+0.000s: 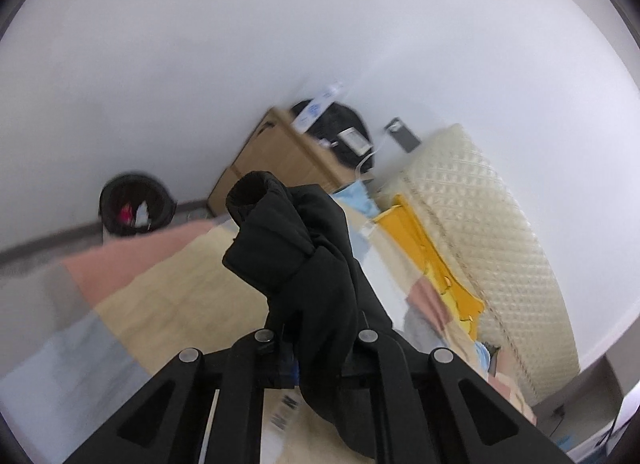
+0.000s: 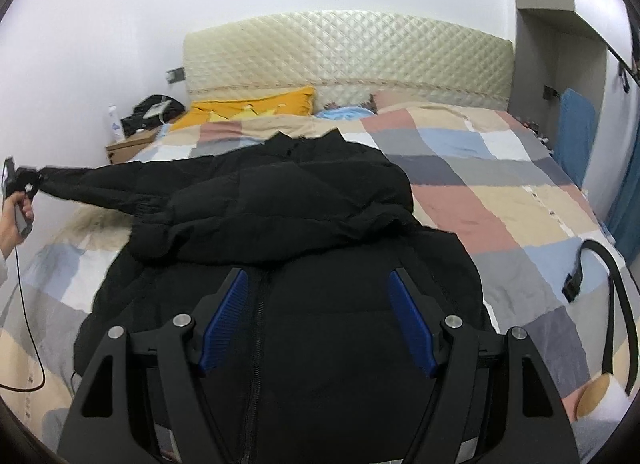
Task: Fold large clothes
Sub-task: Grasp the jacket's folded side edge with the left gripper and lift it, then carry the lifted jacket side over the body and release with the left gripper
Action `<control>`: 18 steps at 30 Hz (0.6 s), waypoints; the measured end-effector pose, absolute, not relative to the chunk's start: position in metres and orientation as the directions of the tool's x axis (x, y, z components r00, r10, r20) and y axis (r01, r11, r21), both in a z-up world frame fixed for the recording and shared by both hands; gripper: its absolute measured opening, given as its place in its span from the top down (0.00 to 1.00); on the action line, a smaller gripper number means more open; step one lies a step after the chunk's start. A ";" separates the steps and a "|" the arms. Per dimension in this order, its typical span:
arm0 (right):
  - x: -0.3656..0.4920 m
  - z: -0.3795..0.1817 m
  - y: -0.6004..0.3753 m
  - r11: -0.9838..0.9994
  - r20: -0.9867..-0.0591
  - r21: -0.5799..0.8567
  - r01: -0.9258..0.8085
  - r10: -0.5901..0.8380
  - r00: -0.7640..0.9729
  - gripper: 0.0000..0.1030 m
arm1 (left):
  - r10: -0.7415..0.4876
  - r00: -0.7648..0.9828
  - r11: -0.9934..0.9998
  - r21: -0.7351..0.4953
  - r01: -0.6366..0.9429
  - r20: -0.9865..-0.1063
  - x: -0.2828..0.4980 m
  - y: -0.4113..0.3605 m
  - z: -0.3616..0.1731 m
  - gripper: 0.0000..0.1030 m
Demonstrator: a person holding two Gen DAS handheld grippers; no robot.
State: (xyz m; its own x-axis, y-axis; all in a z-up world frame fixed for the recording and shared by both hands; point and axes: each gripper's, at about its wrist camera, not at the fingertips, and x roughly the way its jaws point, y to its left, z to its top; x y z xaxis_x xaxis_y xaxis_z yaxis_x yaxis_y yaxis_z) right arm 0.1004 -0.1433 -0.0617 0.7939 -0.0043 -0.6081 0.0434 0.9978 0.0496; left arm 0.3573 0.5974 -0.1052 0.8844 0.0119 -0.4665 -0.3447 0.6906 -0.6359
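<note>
A black padded jacket (image 2: 280, 223) lies on the checked bedspread (image 2: 500, 199), zip side up, with its right sleeve folded across the chest. My left gripper (image 1: 316, 340) is shut on the cuff end of the jacket's left sleeve (image 1: 288, 232) and holds it up off the bed. It shows in the right wrist view (image 2: 24, 179) at the far left, with the sleeve stretched out straight. My right gripper (image 2: 316, 312) is open and empty, its blue pads (image 2: 228, 316) hovering just above the jacket's lower front.
A quilted cream headboard (image 2: 348, 51) and a yellow pillow (image 2: 248, 107) stand at the bed's head. A wooden bedside cabinet (image 2: 132, 143) holds a black bag. A black belt (image 2: 612, 304) lies on the bed at right. A black bin (image 1: 136, 203) stands by the wall.
</note>
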 end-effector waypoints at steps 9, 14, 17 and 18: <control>0.088 -0.031 -0.169 0.997 -0.551 0.074 0.000 0.041 0.834 0.29 | 0.050 0.904 0.809 -0.514 -0.286 -0.425 0.333 0.521 -0.002 0.90; 0.087 -0.024 -0.185 0.999 -0.523 -0.003 -0.041 0.033 0.851 0.28 | 0.114 0.899 0.902 -0.335 -0.273 -0.423 0.327 0.455 0.056 0.90; 0.088 -0.025 -0.201 0.999 -0.510 -0.010 -0.049 0.037 0.859 0.26 | 0.101 0.916 0.925 -0.303 -0.230 -0.387 0.318 0.419 0.085 0.90; 0.089 -0.029 -0.208 0.999 -0.518 -0.011 -0.040 0.028 0.855 0.25 | 0.091 0.923 0.930 -0.300 -0.213 -0.374 0.314 0.407 0.096 0.90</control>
